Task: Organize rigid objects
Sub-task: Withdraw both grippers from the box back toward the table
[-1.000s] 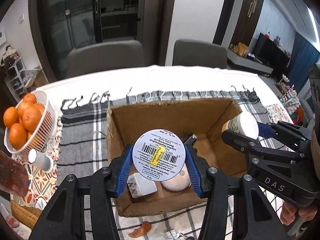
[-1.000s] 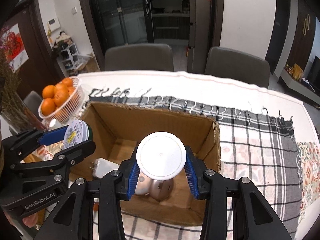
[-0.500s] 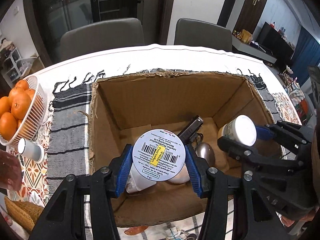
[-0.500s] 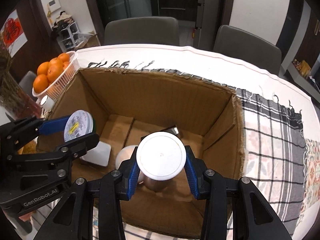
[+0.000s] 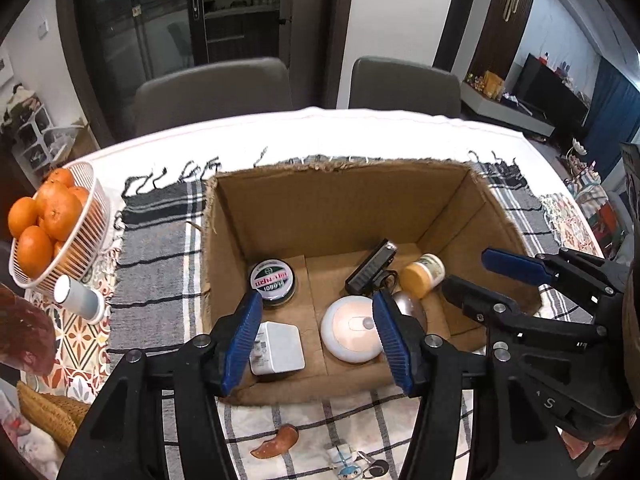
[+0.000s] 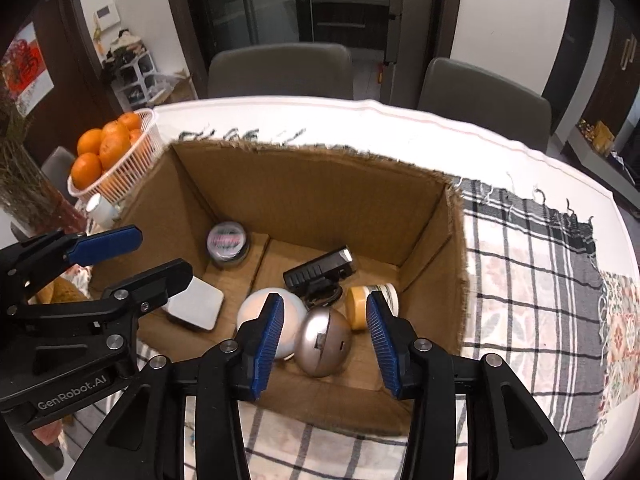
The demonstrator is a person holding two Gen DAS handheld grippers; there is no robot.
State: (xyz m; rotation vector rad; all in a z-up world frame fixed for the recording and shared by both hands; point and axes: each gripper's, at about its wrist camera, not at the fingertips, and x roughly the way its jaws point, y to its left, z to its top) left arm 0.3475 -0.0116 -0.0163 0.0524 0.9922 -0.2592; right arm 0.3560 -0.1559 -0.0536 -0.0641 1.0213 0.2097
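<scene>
An open cardboard box (image 5: 340,200) (image 6: 304,192) stands on the checked cloth. In it lie a round tin (image 5: 273,280) (image 6: 227,243), a small yellow-lidded jar (image 5: 422,276) (image 6: 370,305), a black device (image 5: 371,267) (image 6: 320,270), a white charger (image 5: 278,347) (image 6: 196,309), a white round puck (image 5: 352,334) (image 6: 290,320) and a silver dome (image 6: 325,342). My left gripper (image 5: 318,344) (image 6: 132,256) is open and empty over the box's near left. My right gripper (image 6: 325,348) (image 5: 488,280) is open and empty over the near right.
A white basket of oranges (image 5: 48,220) (image 6: 108,152) and a small white cup (image 5: 78,300) stand left of the box. A brown piece (image 5: 276,446) and keys (image 5: 360,468) lie on the cloth in front. Two grey chairs (image 5: 216,92) stand behind the table.
Both grippers have opened. The tin has dropped from the left one and the jar from the right one; both now lie in the box. Both grippers drew back a little.
</scene>
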